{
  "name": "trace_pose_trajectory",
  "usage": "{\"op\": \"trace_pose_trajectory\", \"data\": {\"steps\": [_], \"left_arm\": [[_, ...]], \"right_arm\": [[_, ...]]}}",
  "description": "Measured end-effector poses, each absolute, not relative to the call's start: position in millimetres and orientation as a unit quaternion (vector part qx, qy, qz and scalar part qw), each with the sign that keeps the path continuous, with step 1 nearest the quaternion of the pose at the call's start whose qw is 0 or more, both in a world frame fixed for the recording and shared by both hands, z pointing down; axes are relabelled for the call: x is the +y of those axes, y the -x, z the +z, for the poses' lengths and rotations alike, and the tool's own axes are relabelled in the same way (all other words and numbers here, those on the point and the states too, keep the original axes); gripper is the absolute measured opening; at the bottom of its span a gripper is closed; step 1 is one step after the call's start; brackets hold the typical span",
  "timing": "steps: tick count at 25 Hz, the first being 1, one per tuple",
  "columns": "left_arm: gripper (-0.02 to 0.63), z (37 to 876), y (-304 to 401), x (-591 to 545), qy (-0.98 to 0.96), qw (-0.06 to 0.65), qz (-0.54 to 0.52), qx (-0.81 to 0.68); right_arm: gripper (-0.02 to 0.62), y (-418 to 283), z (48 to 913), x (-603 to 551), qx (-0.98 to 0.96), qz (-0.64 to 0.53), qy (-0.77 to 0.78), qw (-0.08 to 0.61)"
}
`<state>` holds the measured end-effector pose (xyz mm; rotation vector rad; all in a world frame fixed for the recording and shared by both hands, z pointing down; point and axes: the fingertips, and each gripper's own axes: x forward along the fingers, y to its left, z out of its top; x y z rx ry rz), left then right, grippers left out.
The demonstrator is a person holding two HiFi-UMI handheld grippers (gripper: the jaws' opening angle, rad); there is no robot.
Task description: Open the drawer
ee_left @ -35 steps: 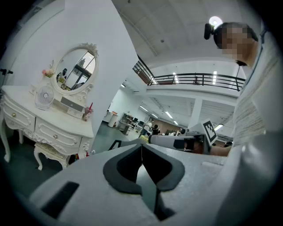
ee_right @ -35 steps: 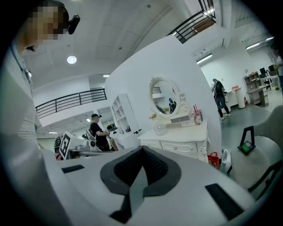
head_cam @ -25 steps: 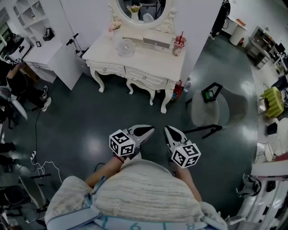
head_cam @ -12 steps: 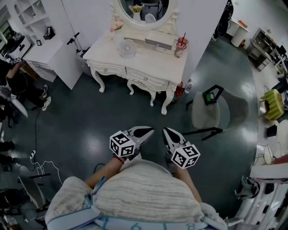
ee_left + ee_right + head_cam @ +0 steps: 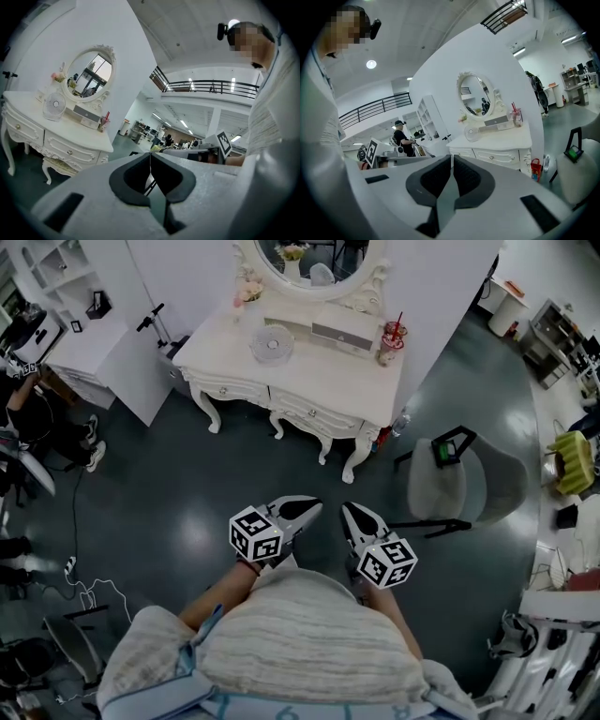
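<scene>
The drawer (image 5: 334, 418) sits in the front of the white counter (image 5: 309, 367), which stands against the wall ahead of the person, across an open stretch of dark floor (image 5: 187, 493). A second drawer (image 5: 234, 392) lies beside it, further left in the head view; the task does not say which is meant.

Both hand-held grippers are close to the person's body, well apart from the counter and touching nothing. The left hand-held gripper (image 5: 307, 511) has its jaws pressed together with nothing between them. The right hand-held gripper (image 5: 352, 515) is likewise closed and empty. Their tips point forward toward the counter, side by side.

The drawer lies almost straight ahead of the gap between the two, so neither is clearly nearer. The second drawer lies off to the left, on the left hand-held gripper's side. The drawer fronts run along the counter's front edge, slanting from upper left to lower right in the head view, and the drawer carries a small knob (image 5: 313, 414) at its middle.

The coming move probably calls for closing the distance first, then spreading one pair of jaws around a knob and pulling back squarely away from that slanted front.
</scene>
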<state>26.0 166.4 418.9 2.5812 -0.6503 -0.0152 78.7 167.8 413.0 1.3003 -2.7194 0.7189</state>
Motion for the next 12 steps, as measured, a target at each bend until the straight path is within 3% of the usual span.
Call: {"op": "trace_pose_trajectory", "data": {"steps": [12], "left_arm": [[0.014,409,31,71,-0.953,0.214,-0.006,-0.213]], "right_arm": [[0.008,-13,408,74,-0.877,0.215,-0.428,0.021]]}}
